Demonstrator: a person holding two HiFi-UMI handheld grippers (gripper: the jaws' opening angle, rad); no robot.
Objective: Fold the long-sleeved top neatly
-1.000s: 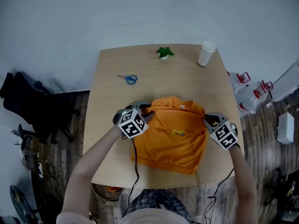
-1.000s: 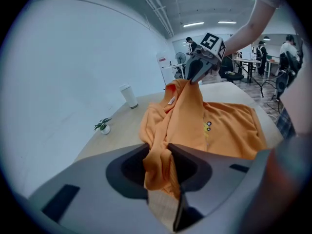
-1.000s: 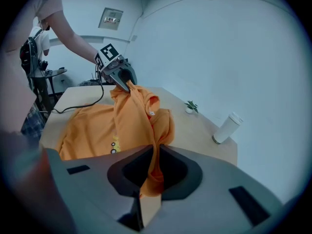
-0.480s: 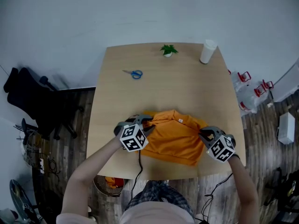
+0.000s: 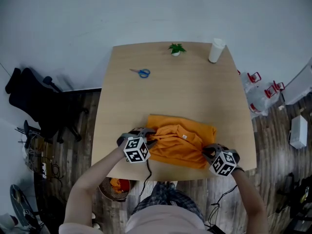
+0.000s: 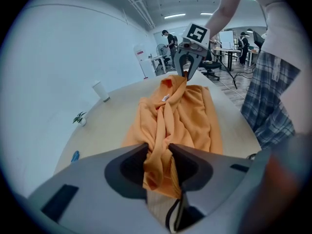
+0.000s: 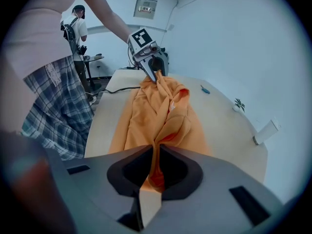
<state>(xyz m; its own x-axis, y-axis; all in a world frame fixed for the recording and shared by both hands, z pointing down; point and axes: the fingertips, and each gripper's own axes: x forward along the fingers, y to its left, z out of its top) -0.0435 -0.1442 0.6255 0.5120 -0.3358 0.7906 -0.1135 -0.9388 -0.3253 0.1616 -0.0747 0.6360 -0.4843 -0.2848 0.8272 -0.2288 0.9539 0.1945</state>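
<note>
Orange cloth of the long-sleeved top (image 5: 180, 140) now lies as a short, wide band in the lower middle of the head view, close to the near edge of the table (image 5: 195, 91). 1 second ago it reached much higher on the table and a small chest print was showing. I have brought both shoulder corners down toward me, so the collar half lies over the hem half and the print is covered. I judge this crosswise fold nearly done, but the upper layer is wrinkled and needs smoothing.

My left gripper (image 5: 147, 134) has a thick bunch of the cloth between its jaws. They stand a little apart and are opening at this moment, with the pads pressing on the cloth. My right gripper (image 5: 207, 151) is almost closed and pinches a thin fold of the same top.

For writing, a small white neck label (image 5: 185, 136) shows at the collar, too small to read. The paper cup (image 5: 216, 50) at the upper right shows no print that I can read.
</note>
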